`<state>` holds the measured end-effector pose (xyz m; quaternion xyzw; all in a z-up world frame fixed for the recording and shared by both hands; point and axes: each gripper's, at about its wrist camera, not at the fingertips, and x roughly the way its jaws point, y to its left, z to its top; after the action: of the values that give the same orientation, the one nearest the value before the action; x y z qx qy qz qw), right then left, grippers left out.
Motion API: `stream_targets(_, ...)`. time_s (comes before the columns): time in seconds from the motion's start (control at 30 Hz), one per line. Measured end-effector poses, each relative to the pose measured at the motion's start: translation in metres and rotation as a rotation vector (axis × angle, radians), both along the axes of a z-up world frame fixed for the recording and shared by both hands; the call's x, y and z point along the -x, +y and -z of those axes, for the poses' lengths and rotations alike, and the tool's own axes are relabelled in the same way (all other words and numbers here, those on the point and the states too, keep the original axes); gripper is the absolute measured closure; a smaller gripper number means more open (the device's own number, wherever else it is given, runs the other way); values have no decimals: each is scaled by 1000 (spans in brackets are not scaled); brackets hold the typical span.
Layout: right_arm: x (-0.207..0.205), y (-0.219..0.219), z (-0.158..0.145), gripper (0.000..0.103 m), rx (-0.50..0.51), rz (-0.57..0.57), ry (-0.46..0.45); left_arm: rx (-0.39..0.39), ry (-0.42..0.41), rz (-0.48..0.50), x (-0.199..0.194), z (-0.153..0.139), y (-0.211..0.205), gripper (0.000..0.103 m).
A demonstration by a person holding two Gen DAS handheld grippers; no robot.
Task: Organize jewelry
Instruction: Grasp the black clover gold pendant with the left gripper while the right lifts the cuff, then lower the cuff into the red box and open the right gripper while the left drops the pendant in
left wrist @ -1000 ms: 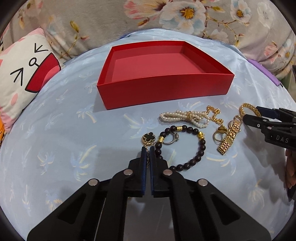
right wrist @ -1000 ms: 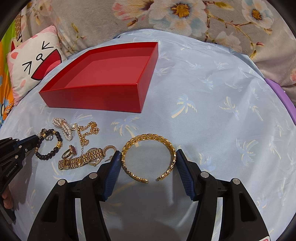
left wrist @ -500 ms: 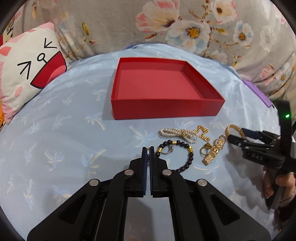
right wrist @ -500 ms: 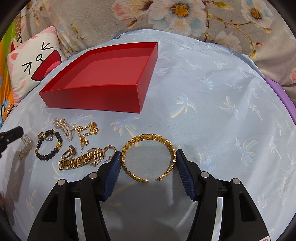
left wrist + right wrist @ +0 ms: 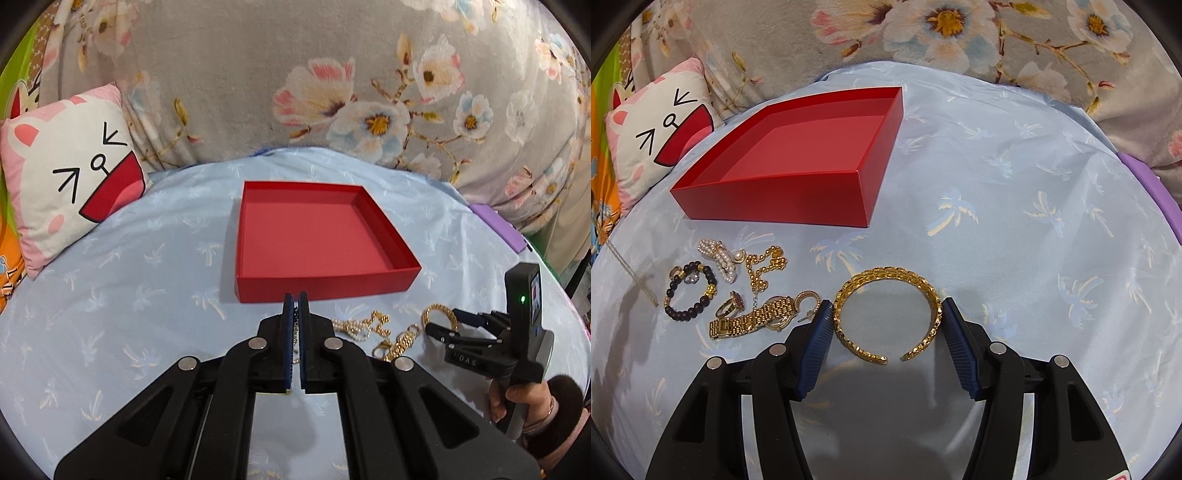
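Gold bangle (image 5: 888, 314) lies between the half-open right tool's (image 5: 887, 318) pads, barely apart.

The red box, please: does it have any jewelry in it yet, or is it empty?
Empty. Both wrist views show the red box with a bare floor; the pieces seen lie outside on the blue cloth.

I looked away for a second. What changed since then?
The left gripper, shut on the chain, has lifted it off the sheet, toward the red box. The right gripper and the bangle between its jaws stayed put, as did the other jewelry.
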<state>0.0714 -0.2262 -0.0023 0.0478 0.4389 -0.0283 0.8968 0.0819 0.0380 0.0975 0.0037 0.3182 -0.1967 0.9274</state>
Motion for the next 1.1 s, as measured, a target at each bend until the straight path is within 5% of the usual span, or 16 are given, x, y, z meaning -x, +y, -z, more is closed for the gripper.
stream_targets(0.33,0,2,-52,45,-14,-34,-81,10,-74,-2,-33,-45,-1,102)
stream_targets(0.6,-76,2,-103,45,-58,-74,-111,-33,-145,-6,-97,-75,-32,102)
stream_targets(0.8,-159,-1,-99,45,-100,-79,-35,-55,-91,-30,-162,-60,-53,102)
stream_targets(1.1,-254,1,-56,45,-133,-77,114,-100,6,-59,-254,-16,-80,102)
